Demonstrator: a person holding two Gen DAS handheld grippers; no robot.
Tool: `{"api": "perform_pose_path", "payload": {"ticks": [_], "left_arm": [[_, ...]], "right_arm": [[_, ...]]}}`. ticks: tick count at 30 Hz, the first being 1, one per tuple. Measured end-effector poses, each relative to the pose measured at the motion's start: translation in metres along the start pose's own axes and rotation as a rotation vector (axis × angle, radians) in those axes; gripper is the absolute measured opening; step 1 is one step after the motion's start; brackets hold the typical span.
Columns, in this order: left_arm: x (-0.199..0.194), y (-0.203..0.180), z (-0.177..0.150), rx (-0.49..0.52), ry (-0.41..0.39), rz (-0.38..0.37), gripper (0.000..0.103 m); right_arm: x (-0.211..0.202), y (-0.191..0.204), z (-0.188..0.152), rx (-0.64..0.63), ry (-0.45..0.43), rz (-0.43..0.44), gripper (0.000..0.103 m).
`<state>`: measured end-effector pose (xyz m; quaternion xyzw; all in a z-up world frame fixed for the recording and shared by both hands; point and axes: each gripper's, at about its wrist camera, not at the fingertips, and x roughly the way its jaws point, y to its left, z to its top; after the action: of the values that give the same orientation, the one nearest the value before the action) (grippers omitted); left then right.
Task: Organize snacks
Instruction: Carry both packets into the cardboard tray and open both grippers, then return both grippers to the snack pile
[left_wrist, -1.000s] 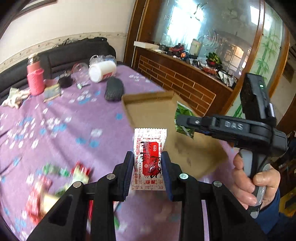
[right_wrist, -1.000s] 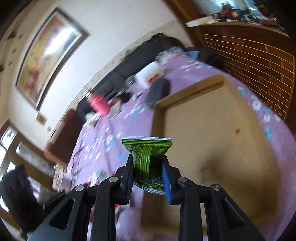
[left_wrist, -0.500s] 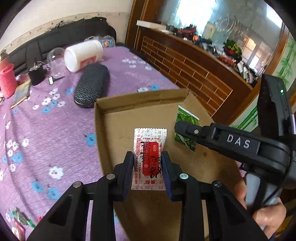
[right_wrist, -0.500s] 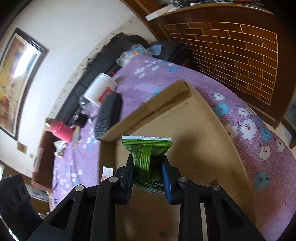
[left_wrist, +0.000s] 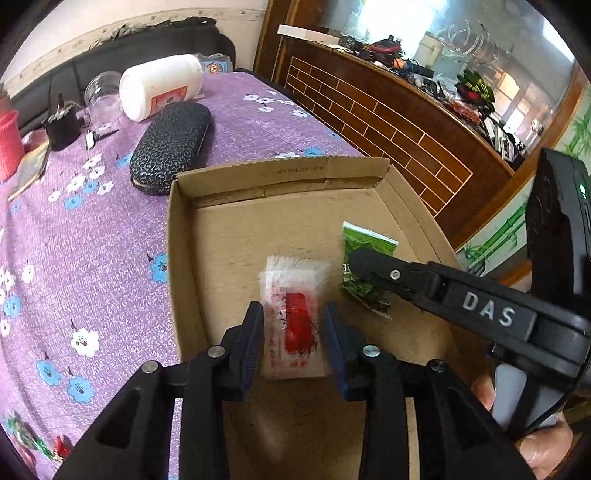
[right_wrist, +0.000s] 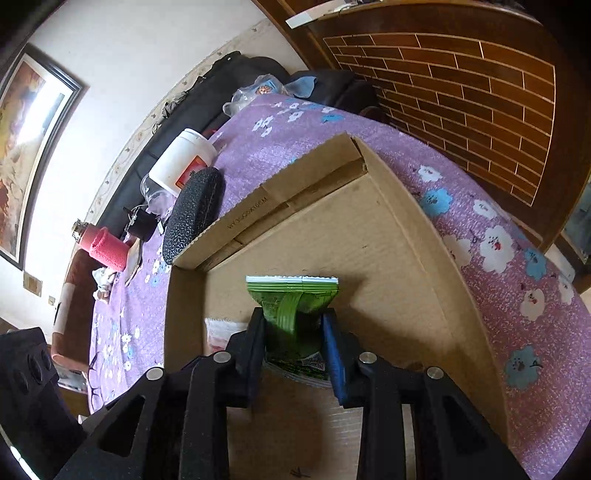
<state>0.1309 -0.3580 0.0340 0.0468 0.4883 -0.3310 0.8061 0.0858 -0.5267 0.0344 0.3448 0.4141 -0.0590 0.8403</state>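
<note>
A shallow cardboard box (left_wrist: 229, 236) lies on the purple flowered tablecloth. My left gripper (left_wrist: 295, 328) hangs over the box floor with a red and white snack packet (left_wrist: 295, 325) between its jaws; the packet is blurred and the jaws stand slightly wider than it, so the grip is unclear. My right gripper (right_wrist: 293, 328) is shut on a green snack packet (right_wrist: 291, 306) inside the same box (right_wrist: 388, 236). The right gripper and green packet (left_wrist: 364, 266) also show in the left wrist view, just right of the red packet.
A black glasses case (left_wrist: 170, 142), a white jar (left_wrist: 159, 86) on its side, a glass jar, a red flask (right_wrist: 103, 247) and small items lie beyond the box. Loose snack packets (left_wrist: 33, 443) lie at the table's near left. A brick-patterned wooden counter (left_wrist: 388, 118) stands to the right.
Both grippers have moved from above the table into the box and lower toward its floor. The left jaws have widened a little and the red packet now looks blurred.
</note>
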Motion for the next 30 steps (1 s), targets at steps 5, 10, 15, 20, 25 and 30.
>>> {"api": "perform_pose_path", "payload": {"ticks": [5,10,15,20,25,30], "left_arm": [[-0.007,0.006,-0.003,-0.041,0.012,-0.025,0.038],[-0.043,0.011,-0.012,-0.063,-0.042,-0.027,0.038],[-0.096,0.008,-0.045,-0.090,-0.129,-0.029,0.038],[-0.148,0.009,-0.100,-0.070,-0.176,-0.002,0.039],[-0.203,0.029,-0.158,-0.040,-0.235,0.068,0.040],[-0.246,0.084,-0.205,-0.094,-0.292,0.182,0.044]], "right_arm": [[-0.014,-0.001,-0.005,-0.009,-0.062,0.012,0.041],[-0.035,0.006,-0.008,-0.016,-0.122,0.087,0.041],[-0.048,0.037,-0.025,-0.143,-0.154,0.119,0.041],[-0.073,0.070,-0.062,-0.218,-0.126,0.187,0.041],[-0.085,0.101,-0.123,-0.280,-0.046,0.283,0.041],[-0.067,0.131,-0.171,-0.339,0.068,0.319,0.041]]}}
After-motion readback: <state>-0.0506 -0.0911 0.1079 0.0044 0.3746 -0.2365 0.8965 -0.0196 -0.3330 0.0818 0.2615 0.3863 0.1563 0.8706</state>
